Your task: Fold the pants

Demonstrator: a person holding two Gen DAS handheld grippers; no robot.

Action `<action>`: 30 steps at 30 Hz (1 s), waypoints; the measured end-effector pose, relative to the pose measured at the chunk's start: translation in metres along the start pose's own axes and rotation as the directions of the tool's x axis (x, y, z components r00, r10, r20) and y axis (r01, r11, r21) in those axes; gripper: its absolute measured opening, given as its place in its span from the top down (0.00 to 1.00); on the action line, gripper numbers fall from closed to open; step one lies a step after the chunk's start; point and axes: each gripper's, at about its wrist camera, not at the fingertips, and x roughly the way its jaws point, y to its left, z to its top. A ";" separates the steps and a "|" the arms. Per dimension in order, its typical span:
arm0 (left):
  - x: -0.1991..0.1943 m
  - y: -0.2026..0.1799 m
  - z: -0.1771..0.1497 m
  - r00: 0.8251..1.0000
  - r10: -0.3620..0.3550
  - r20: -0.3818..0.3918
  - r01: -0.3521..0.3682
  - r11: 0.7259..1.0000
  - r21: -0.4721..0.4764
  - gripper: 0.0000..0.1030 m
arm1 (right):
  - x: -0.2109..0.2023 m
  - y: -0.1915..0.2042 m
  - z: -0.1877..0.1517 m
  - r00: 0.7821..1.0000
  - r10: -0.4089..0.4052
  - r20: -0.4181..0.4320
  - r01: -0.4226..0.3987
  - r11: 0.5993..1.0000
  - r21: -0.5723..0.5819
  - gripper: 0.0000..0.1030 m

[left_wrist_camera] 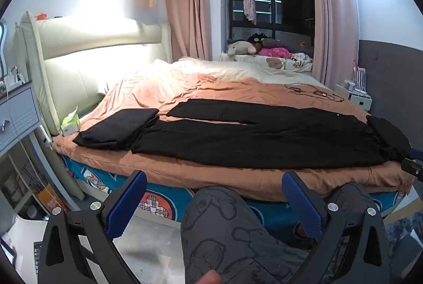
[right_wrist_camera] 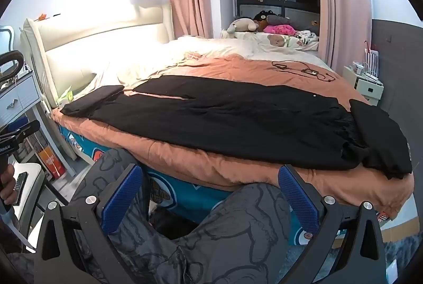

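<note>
Black pants [left_wrist_camera: 264, 138] lie flat along the near edge of the bed on an orange blanket [left_wrist_camera: 185, 88], legs to the left, waist to the right; they also show in the right wrist view [right_wrist_camera: 224, 120]. A folded black garment [left_wrist_camera: 116, 128] lies at the leg ends, and another black garment [right_wrist_camera: 380, 136] lies at the waist end. My left gripper [left_wrist_camera: 214, 202] is open and empty, held back from the bed over the person's knees. My right gripper [right_wrist_camera: 210, 194] is open and empty, also short of the bed edge.
A green tissue pack [left_wrist_camera: 70, 124] sits at the bed's left corner. A black cable [left_wrist_camera: 314, 92] lies on the far right of the blanket. A bedside cabinet [left_wrist_camera: 15, 112] stands left, a white nightstand [right_wrist_camera: 366, 85] right. Stuffed toys [left_wrist_camera: 248, 46] lie by the window.
</note>
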 end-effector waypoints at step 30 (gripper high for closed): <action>-0.013 -0.002 -0.009 0.996 -0.073 0.055 0.072 0.997 0.014 0.00 | 0.001 0.008 -0.001 0.998 -0.056 0.012 0.057 0.997 -0.061 0.00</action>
